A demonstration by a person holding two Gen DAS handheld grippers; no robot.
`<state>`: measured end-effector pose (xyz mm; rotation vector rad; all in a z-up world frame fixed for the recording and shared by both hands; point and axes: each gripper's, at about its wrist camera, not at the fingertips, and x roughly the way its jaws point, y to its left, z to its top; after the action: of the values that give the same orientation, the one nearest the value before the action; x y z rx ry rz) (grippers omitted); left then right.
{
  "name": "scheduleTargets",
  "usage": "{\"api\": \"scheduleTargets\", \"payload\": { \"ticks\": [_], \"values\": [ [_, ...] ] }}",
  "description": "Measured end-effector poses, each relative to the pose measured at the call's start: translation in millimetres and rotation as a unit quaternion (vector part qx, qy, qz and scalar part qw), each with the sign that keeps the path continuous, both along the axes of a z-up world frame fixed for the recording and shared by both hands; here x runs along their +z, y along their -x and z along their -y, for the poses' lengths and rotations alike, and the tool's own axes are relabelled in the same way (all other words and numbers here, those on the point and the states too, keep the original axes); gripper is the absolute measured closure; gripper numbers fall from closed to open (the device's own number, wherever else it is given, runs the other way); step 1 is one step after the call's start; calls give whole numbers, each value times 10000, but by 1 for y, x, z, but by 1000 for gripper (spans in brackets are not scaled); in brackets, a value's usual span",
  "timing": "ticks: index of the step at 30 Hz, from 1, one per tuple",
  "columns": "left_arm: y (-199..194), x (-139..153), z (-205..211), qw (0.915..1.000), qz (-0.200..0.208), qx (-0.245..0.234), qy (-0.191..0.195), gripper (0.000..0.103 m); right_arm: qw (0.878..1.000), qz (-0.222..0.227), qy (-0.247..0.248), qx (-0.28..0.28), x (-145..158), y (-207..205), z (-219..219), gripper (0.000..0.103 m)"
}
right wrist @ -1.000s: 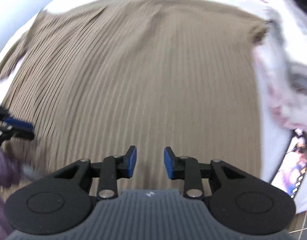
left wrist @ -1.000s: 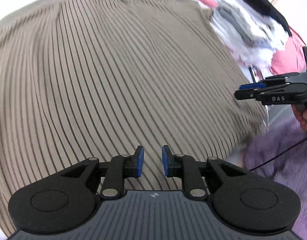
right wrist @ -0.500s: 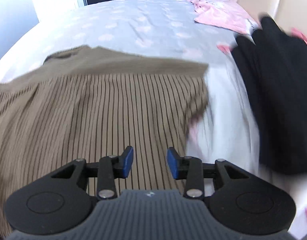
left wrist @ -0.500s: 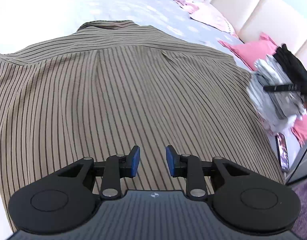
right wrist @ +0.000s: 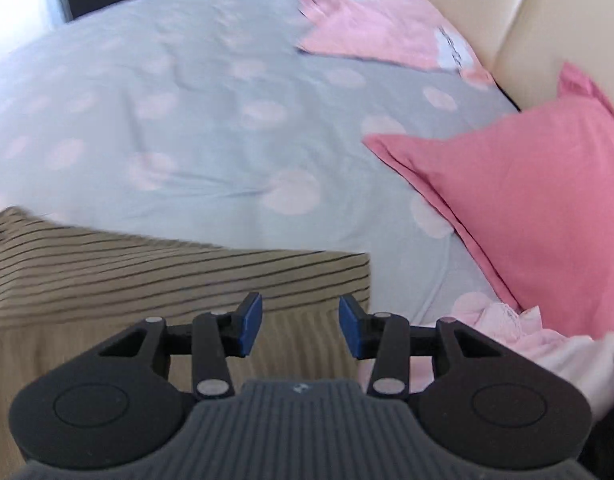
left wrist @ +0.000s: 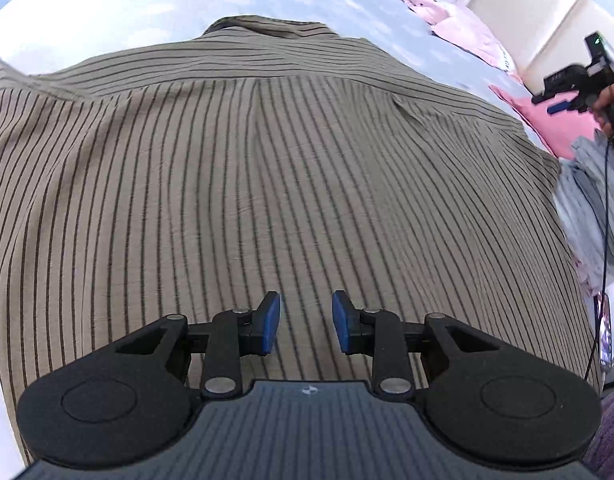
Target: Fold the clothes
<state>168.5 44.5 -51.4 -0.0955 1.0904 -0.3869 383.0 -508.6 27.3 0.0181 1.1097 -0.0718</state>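
Note:
A tan shirt with thin dark stripes (left wrist: 243, 168) lies spread flat on the bed, its collar at the far side. My left gripper (left wrist: 306, 322) hovers over the shirt's near part, open with nothing between its blue pads. My right gripper (right wrist: 301, 326) hangs above the shirt's far right corner (right wrist: 227, 280), its jaws opening and empty. In the left wrist view the right gripper (left wrist: 563, 98) shows at the far right, held by a hand (left wrist: 611, 96).
The bed has a pale grey sheet with pink dots (right wrist: 211, 120). A pink pillow (right wrist: 539, 200) and a folded pink garment (right wrist: 371, 24) lie near the cream headboard (right wrist: 547, 20). A heap of grey and white clothes (left wrist: 595, 208) lies right of the shirt.
My right gripper has swept from the shirt's middle out to its far right corner and opened wider. My left gripper slid back toward the near hem and opened slightly.

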Motion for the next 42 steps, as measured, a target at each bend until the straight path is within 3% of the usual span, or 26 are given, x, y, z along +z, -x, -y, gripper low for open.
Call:
{"api": "scheduleTargets", "payload": {
  "ticks": [5,8,14,17,19,20,21,28,36,42],
  "values": [
    [-12,-5,-3,9999,-53,95,-1,77,9983,-418,140,-385,-42,-39,11,56],
    [-19,-9,-1,9999,-106,100,23,77,9956,-635,271,-631,-64,-55,19,47],
    [-27,-15,3,9998,-174,19,-35,78,9899,-894,-178,-1089,-98,-73,36,47],
    [-27,-17,3,9997,-199,33,-99,78,9873,-1029,-456,-1125,-110,-73,40,49],
    [-26,-17,2,9997,-196,48,-132,78,9883,-974,-471,-1078,-111,-71,38,58],
    [-26,-17,2,9997,-182,48,-137,77,9889,-926,-475,-1058,-111,-72,35,74],
    [-25,-16,2,9998,-166,41,-139,77,9899,-871,-493,-1006,-108,-71,33,99],
    [-19,-4,9,9999,56,-109,-56,77,9960,-471,-364,-672,-64,-53,11,99],
    [-5,13,15,9990,364,-261,-72,75,9968,-383,-163,682,-3,-30,-73,99],
    [4,20,18,9976,539,-362,-227,72,9918,-500,-31,1173,-7,-29,-139,99]
  ]
}}
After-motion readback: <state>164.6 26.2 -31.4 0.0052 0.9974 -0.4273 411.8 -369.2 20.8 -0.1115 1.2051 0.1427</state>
